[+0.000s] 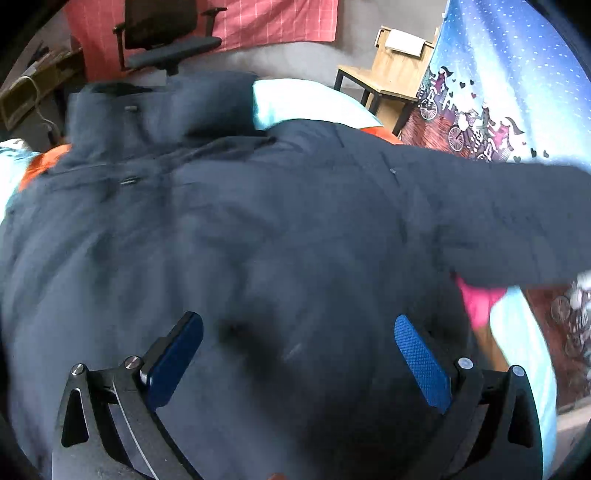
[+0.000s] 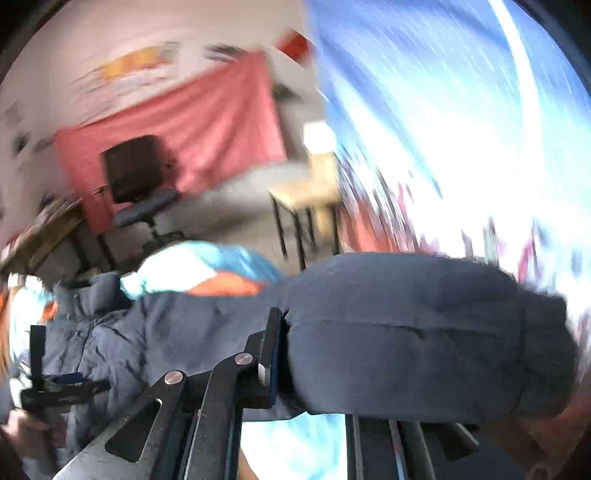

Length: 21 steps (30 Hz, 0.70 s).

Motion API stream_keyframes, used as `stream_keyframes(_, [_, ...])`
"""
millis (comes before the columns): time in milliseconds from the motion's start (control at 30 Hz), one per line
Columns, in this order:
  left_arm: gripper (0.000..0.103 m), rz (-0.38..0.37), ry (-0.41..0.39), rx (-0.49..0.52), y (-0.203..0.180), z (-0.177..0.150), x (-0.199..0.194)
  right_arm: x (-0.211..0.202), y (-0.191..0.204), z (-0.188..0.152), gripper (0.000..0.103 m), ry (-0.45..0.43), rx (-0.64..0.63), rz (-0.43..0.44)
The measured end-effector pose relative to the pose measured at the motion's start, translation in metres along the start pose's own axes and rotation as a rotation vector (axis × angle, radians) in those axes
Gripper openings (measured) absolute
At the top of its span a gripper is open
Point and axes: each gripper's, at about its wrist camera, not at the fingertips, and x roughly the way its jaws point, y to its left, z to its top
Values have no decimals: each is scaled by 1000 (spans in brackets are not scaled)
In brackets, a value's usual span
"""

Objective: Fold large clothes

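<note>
- The room had a grey floor [image 1: 288, 55], a pink checked cloth [image 1: 273, 18] hanging on the far wall, and a black office chair [image 1: 166, 33] in front of it.
- A light wooden chair [image 1: 391, 77] stood to the right of the office chair, beside a hanging blue sheet [image 1: 517, 74] printed with white dots, bicycles and small figures.
- A dark blue padded jacket [image 1: 258, 229] lay spread over a surface covered in light blue and orange fabric [image 1: 303, 103]; what sort of surface it was could not be told.
- The jacket filled most of the left wrist view, its collar end toward the office chair and small snaps showing along the front.
- The left gripper [image 1: 299, 332] hung just above the body of the jacket, its jaws wide apart with blue pads and nothing between them.
- One sleeve [image 1: 509, 229] stretched off to the right of that view, raised clear of the fabric beneath it.
- A pink shape [image 1: 480, 299] showed under the raised sleeve; it was too blurred to identify.
- In the right wrist view, the right gripper [image 2: 284, 354] had its jaws clamped on the sleeve [image 2: 406, 332], which bulged out thick to the right of them.
- That view was heavily smeared, especially across the blue sheet [image 2: 443, 110].
- The left gripper [image 2: 48, 384] appeared at the left edge of the right wrist view, over the crumpled body of the jacket [image 2: 147, 332].
</note>
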Motion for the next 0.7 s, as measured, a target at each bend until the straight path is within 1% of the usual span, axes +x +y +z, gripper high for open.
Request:
stream_keyframes(67, [102, 28, -32, -6, 19, -13, -32, -11, 36, 16, 12, -80, -95, 34])
stream_keyframes(133, [102, 36, -95, -40, 37, -24, -62, -24, 81, 27, 12, -175, -205, 85])
stream_keyframes(200, [102, 37, -160, -91, 61, -38, -93, -35, 126, 29, 12, -245, -311, 136])
stream_keyframes(233, [102, 48, -191, -127, 77, -49, -111, -39, 152, 27, 12, -272, -368, 166])
stream_keyframes(267, [102, 57, -206, -151, 83, -50, -118, -42, 177, 24, 12, -293, -426, 199])
stream_keyframes(333, [102, 71, -237, -206, 105, -65, -139, -44, 220, 15, 12, -312, -513, 252])
stream_keyframes(400, [102, 87, -262, -272, 130, -81, -157, -38, 263, 1, 12, -305, -605, 306])
stream_keyframes(467, [102, 107, -282, -337, 152, -97, -170, -30, 307, -18, 12, -267, -704, 354])
stream_keyframes(533, [102, 163, -293, -375, 167, -108, -178, -19, 344, -40, 12, -201, -785, 382])
stream_keyframes(600, [102, 245, -288, -407, 179, -117, -184, -2, 375, -62, 12, -128, -848, 395])
stream_keyframes(633, [102, 271, -282, -425, 183, -119, -184, 7, 382, -69, 12, -96, -866, 399])
stream_keyframes(700, [102, 292, -290, -460, 197, -126, -193, 23, 404, -91, 12, -29, -899, 400])
